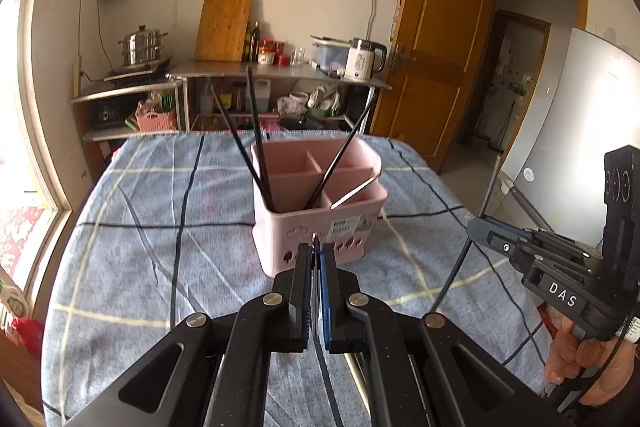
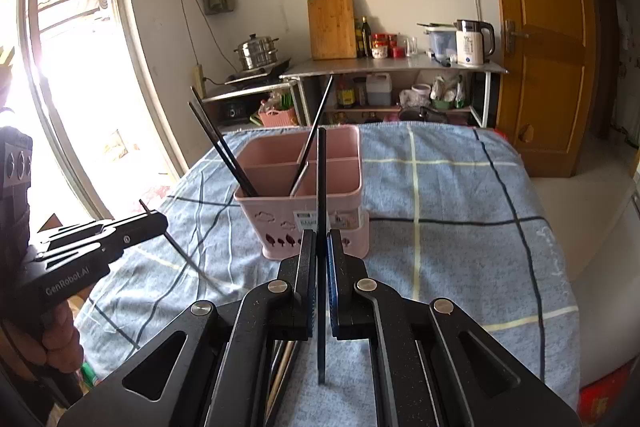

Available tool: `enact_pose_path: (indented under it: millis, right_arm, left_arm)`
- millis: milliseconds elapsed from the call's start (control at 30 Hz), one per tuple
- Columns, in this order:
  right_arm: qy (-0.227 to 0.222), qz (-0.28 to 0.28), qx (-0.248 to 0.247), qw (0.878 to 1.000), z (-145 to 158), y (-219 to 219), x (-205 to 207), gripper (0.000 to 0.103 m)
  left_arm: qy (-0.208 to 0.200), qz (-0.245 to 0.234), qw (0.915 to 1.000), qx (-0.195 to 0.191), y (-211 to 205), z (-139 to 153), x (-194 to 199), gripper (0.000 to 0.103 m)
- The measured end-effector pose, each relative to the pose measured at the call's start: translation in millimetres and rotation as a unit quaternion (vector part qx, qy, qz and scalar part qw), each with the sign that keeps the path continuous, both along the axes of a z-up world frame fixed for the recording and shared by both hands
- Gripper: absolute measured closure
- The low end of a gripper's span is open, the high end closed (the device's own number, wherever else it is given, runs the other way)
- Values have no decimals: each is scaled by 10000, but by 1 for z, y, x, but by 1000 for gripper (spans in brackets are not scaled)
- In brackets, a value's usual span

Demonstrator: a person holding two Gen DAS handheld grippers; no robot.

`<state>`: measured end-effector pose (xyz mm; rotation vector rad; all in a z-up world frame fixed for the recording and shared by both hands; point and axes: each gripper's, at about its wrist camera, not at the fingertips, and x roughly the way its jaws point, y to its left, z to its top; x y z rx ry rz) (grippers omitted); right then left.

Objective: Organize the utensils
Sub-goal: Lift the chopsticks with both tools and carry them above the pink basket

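Observation:
A pink utensil holder (image 1: 320, 203) with several compartments stands on the blue checked cloth; it also shows in the right wrist view (image 2: 308, 195). Black chopsticks (image 1: 260, 147) lean in its front compartments, and a pale utensil (image 1: 354, 193) lies in the right one. My left gripper (image 1: 317, 253) is shut on a thin black chopstick (image 2: 180, 251), just in front of the holder. My right gripper (image 2: 321, 239) is shut on a black chopstick (image 2: 321, 187) that stands upright before the holder. More utensils (image 2: 280, 367) lie under the right gripper.
The table cloth (image 1: 160, 247) covers the table. Behind it stands a steel shelf (image 1: 280, 71) with a cutting board (image 1: 222, 27), a kettle (image 1: 362, 59) and a steamer pot (image 1: 142, 47). A wooden door (image 1: 436, 39) is at the right, a window (image 2: 72, 67) at the left.

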<state>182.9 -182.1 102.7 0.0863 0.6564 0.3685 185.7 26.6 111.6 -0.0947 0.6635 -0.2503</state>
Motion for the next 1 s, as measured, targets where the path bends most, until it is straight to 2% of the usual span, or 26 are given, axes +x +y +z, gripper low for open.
enact_pose_path:
  millis: [600,1000]
  right_arm:
    - [-386,101,29,9992,36,-4,-14,98]
    - [-805,260,161,9963,77,11,9,98]
  left_arm:
    - [-113,-141,9998,-50,-1,35,-4,99]
    - [-507,-100,9987,9,2,85,22,99]
